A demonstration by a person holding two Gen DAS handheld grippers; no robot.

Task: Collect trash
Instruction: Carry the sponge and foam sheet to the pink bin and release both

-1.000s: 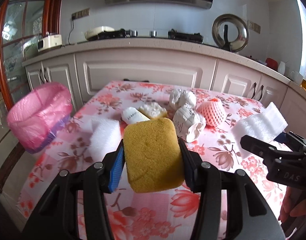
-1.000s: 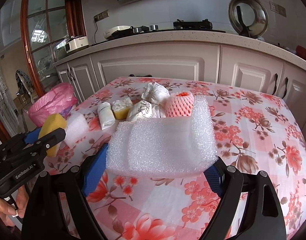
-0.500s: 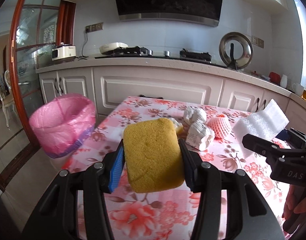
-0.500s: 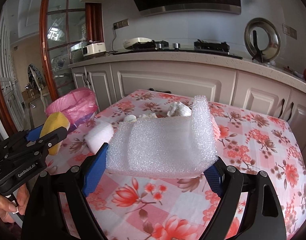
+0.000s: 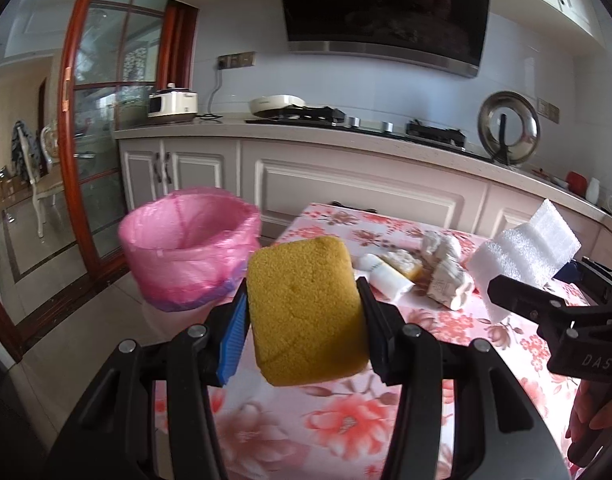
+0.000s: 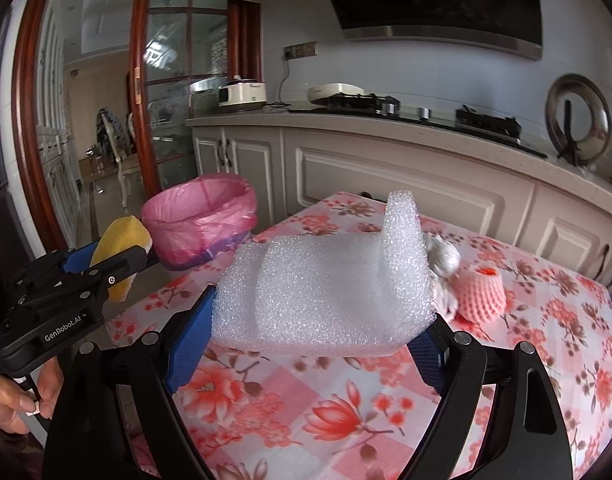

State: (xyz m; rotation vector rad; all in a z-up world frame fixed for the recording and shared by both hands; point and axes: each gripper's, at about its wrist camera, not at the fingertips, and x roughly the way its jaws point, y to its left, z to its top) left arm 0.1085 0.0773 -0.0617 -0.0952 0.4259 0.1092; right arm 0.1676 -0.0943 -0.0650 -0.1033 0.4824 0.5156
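Both grippers have swung toward the bin since a second ago, so that it has come from the left edge of each view nearer the middle, and more of the kitchen wall and hood shows above. Neither grip has changed over that second.

On the left wrist view, the left gripper (image 5: 303,316) pinches a yellow sponge (image 5: 303,312) between its fingers, the pads pressed on the sponge's two sides. That sponge hangs in the air over the near left corner of the table (image 5: 338,432). At about ten o'clock from it stands the bin (image 5: 185,248), lined with a pink bag, on the floor beside the table, mouth open and upright.

On the right wrist view, the right gripper (image 6: 318,320) clamps a sheet of white foam (image 6: 326,292), folded over, one end curling up at one o'clock. Its fingers press the foam from both sides. From the foam the bin (image 6: 197,220) lies at ten o'clock, well apart.

Left on the flowered cloth: a pink net sleeve (image 6: 480,294) at three o'clock of the foam, crumpled paper (image 5: 446,272), a white roll (image 5: 386,280) and a small yellow piece (image 5: 402,262), all close together at the middle of the table.

A hand (image 6: 15,400) shows at the lower left, holding the left gripper's handle.
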